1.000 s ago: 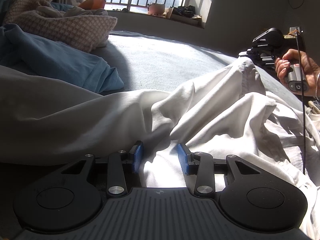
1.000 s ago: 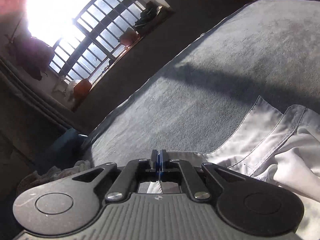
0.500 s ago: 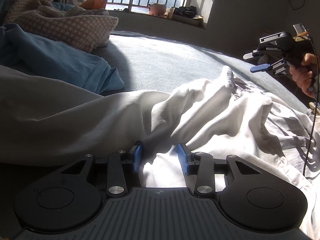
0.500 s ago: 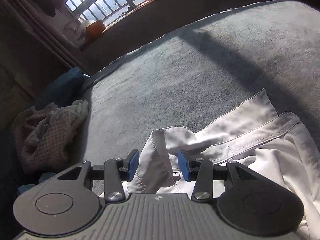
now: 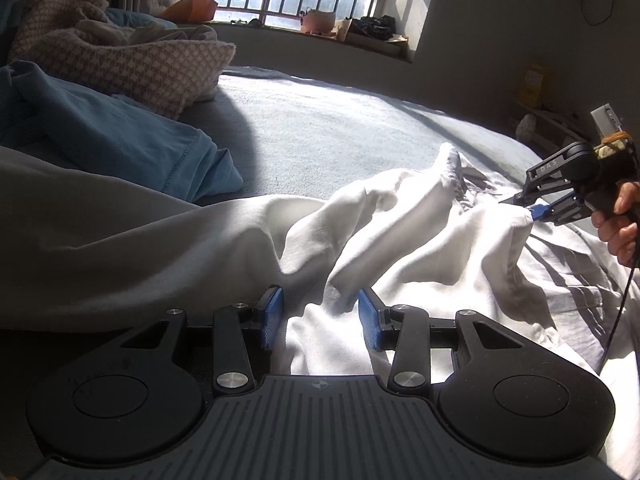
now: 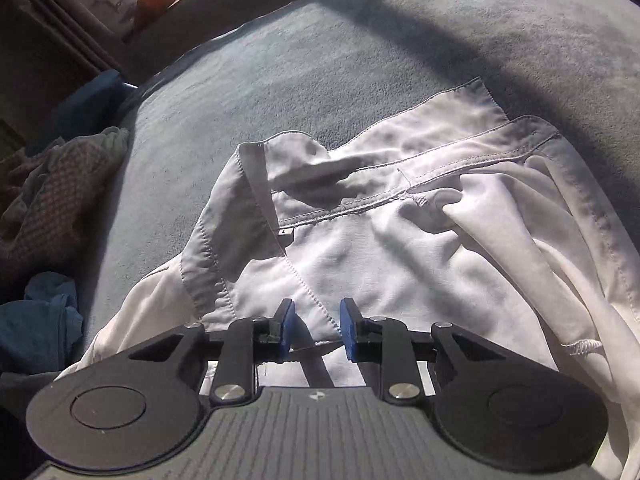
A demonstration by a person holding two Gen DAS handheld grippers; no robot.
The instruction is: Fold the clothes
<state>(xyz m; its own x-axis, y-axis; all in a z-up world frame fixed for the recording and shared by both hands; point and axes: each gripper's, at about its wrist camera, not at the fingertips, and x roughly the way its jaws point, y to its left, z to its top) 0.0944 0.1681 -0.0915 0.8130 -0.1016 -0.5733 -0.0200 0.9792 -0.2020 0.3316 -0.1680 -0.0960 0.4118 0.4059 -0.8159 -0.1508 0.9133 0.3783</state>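
Your left gripper sits spread over the rumpled white shirt on the bed, while your right gripper hovers spread above its seam.

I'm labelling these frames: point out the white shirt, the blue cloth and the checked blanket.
white shirt (image 6: 360, 264): right wrist view, on its flat back panel.
blue cloth (image 5: 120, 140): left wrist view, on its top fold.
checked blanket (image 5: 132, 68): left wrist view, on its front face.
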